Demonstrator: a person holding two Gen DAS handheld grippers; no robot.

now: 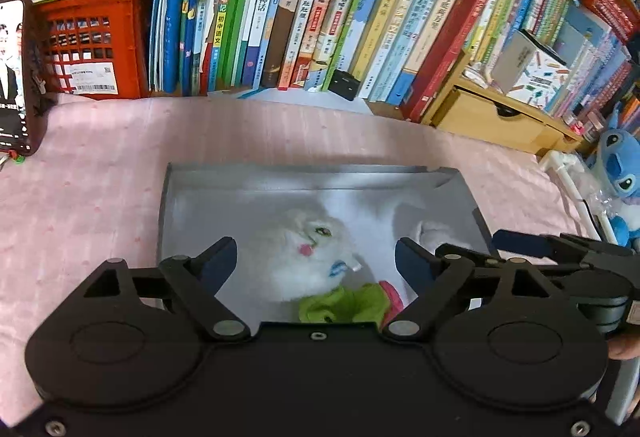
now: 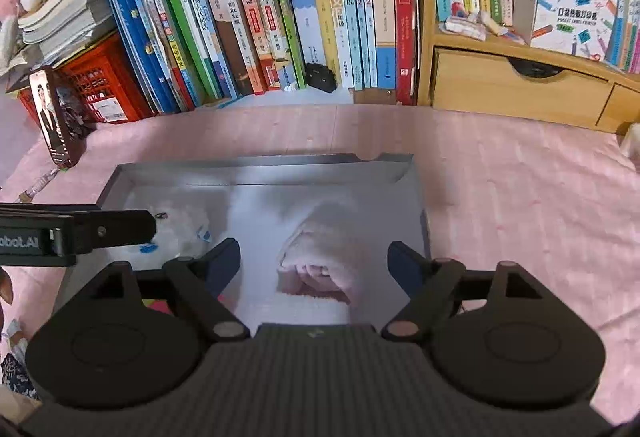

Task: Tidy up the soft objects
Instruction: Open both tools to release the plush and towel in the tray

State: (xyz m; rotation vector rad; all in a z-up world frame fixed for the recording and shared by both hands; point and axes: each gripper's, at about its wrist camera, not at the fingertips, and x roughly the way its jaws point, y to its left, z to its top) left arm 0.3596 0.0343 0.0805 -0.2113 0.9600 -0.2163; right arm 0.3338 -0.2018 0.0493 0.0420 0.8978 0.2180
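Observation:
A grey open box [image 1: 304, 177] sits on the pink cloth. Inside lies a white plush cat [image 1: 304, 257] with a green and pink outfit [image 1: 344, 303], face up at the left side of the box. My left gripper [image 1: 316, 257] hangs above it, jaws wide open, the pads clear of the plush. In the right wrist view the same box [image 2: 264, 167] holds a pale pink folded soft item [image 2: 324, 261] on the right and the white plush [image 2: 176, 233] on the left. My right gripper [image 2: 314, 261] stands open over the pink item without touching it.
A row of upright books [image 2: 280, 17] lines the back, beside a red crate [image 1: 88, 45] and a wooden drawer unit [image 2: 520, 93]. A phone [image 1: 14, 77] stands at the left. A blue plush toy [image 1: 618, 173] sits at the right edge.

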